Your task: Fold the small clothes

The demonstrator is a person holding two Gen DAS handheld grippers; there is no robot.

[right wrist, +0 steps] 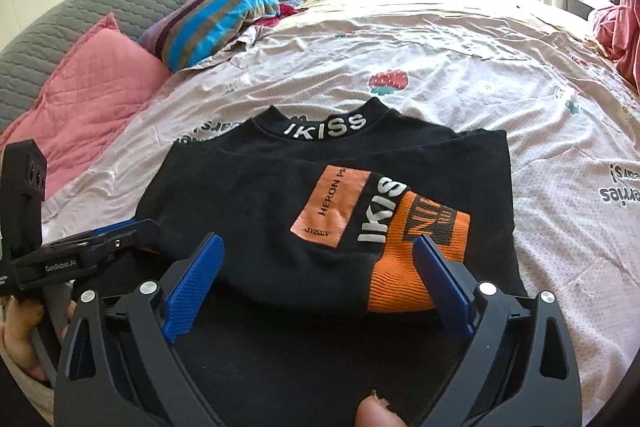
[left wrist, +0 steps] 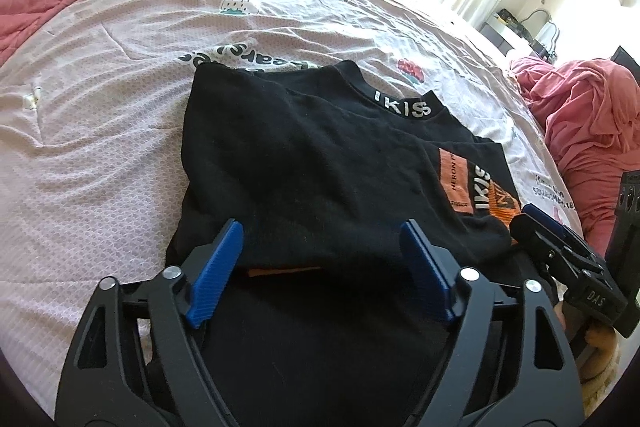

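A black top [right wrist: 280, 211] lies folded on the bed [right wrist: 460, 75], its collar with white lettering at twelve o'clock and an orange patch and orange cuff toward four o'clock in the right wrist view. Both tools sit at the six o'clock edge of the bundle. The right tool [right wrist: 320, 279] has its blue fingers [right wrist: 192, 279] spread wide, the near fold lying between them but not pinched; one finger stands by the orange cuff, the other by the plain black side. The left tool [left wrist: 320, 263] is likewise spread, its blue pads either side of the near hem with nothing clamped, and the right tool shows at its three o'clock. A strip of orange peeks from under the hem there. The cloth looks like a soft, light knit: it should drape and sag the moment it is lifted, and the layers could slide apart, so I would judge one pinch at a single point too little. The safer hold seems to be the near edge at both corners, through all layers together, with the thicker ribbed cuff giving the firmer bite. Pink pillows [right wrist: 92, 83] and a striped cushion [right wrist: 212, 19] lie toward ten o'clock, well apart from the work
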